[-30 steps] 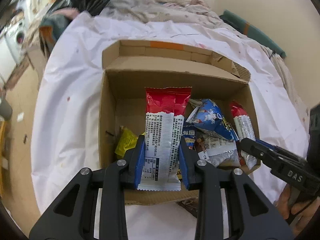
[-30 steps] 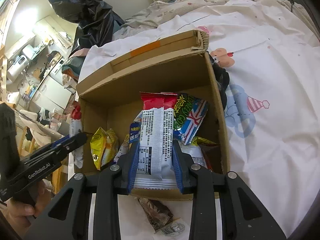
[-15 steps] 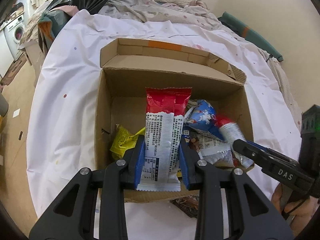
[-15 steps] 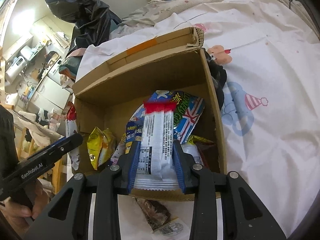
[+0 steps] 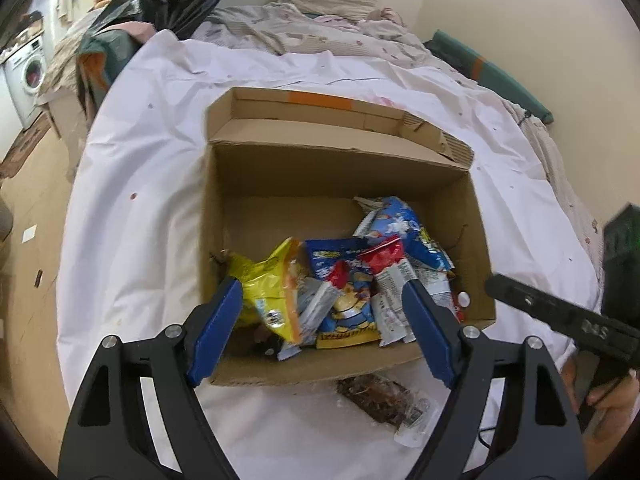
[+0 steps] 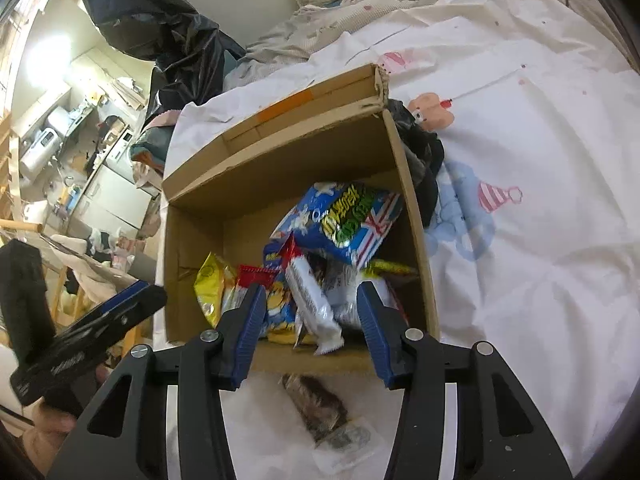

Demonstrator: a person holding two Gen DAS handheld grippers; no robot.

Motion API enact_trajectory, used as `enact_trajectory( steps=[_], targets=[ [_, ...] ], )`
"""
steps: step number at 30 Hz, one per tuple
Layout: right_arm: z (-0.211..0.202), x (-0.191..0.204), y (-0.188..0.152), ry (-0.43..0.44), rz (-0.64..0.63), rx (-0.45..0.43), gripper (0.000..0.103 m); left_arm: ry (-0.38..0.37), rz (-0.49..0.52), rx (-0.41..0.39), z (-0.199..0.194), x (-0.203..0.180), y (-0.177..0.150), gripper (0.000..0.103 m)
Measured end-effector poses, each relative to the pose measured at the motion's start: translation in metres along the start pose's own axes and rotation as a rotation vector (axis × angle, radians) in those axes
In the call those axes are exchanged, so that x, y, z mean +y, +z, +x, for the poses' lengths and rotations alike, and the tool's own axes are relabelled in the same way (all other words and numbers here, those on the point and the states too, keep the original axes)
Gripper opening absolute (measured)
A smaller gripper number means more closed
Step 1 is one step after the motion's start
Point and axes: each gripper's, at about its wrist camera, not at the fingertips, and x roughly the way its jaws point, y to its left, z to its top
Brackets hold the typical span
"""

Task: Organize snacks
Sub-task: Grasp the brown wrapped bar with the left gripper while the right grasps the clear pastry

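Both grippers let go just now: left gripper [image 5: 322,322] and right gripper [image 6: 310,326] jaws spread, empty. Red-white foil snack bars [image 6: 314,304] dropped into brown cardboard box [image 5: 320,184] on bed. Dark brown wrapped snack [image 5: 378,394] left outside, probably next.

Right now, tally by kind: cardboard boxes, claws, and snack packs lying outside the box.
Cardboard box: 1
Claws, both open: 2 (left claw, right claw)
Brown snack pack outside the box, on the sheet: 1
Total: 4
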Motion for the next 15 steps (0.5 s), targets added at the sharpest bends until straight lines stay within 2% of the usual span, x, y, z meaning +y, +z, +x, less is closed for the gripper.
enact_trajectory(
  steps=[6, 9, 15],
  targets=[
    [-0.003, 0.019, -0.026, 0.021, -0.092, 0.067, 0.051, 0.027, -0.040, -0.007, -0.012, 0.016, -0.008, 0.079],
    [0.005, 0.026, -0.043, 0.051, -0.123, 0.134, 0.051, 0.036, -0.063, -0.003, -0.017, 0.023, -0.014, 0.079],
    [0.059, 0.042, -0.064, -0.106, -0.286, 0.289, 0.051, 0.035, -0.108, 0.001, -0.029, 0.035, -0.028, 0.079]
  ],
)
